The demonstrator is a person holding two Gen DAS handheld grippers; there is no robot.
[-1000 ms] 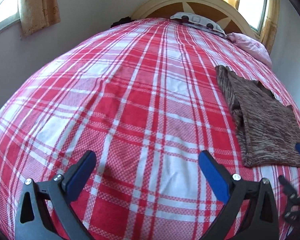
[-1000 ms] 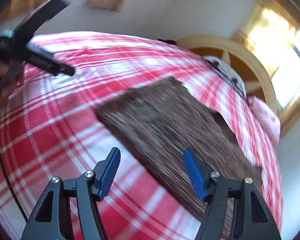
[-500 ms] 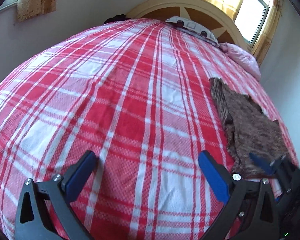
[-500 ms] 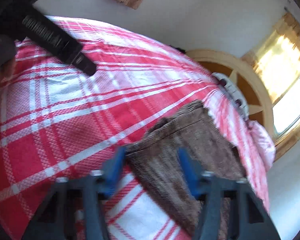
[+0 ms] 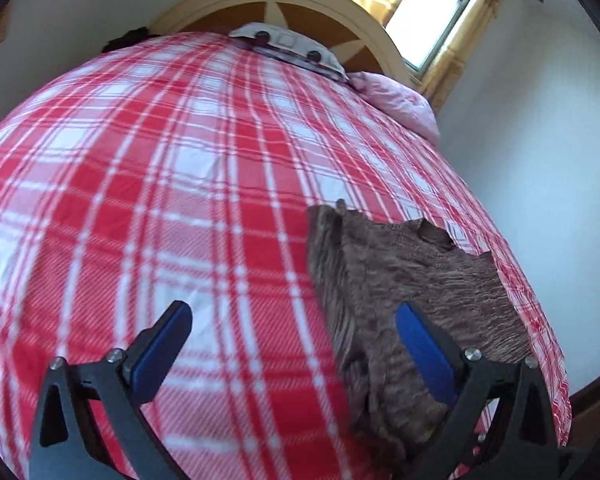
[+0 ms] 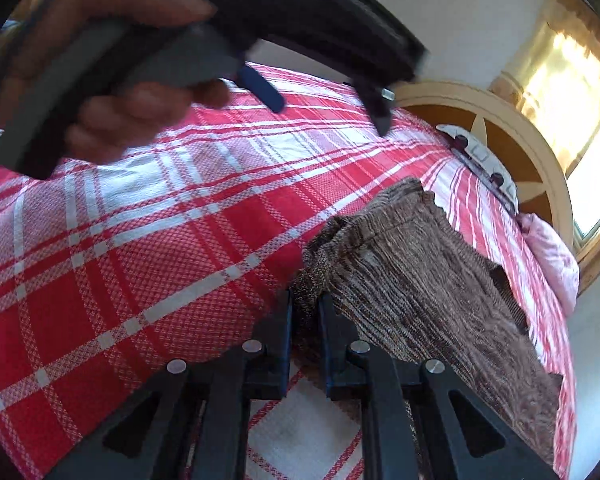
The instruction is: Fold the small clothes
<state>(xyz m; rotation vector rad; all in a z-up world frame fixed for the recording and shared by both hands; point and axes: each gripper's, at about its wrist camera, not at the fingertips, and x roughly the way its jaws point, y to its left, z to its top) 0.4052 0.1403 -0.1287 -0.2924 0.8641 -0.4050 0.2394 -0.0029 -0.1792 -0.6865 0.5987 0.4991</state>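
Right claw (image 6: 305, 320) has its jaws pinched on the near corner of the brown knit garment (image 6: 432, 280) — your left claw (image 5: 294, 354) hangs wide open and empty over the garment's left edge. That garment lies mostly flat on the red plaid bed (image 5: 160, 200), near its right side, with one edge bunched. Folding has barely begun, by my reading: one corner gripped, no fold laid. Half a second ago your right claw was open around that corner; the left has swung over toward the cloth.
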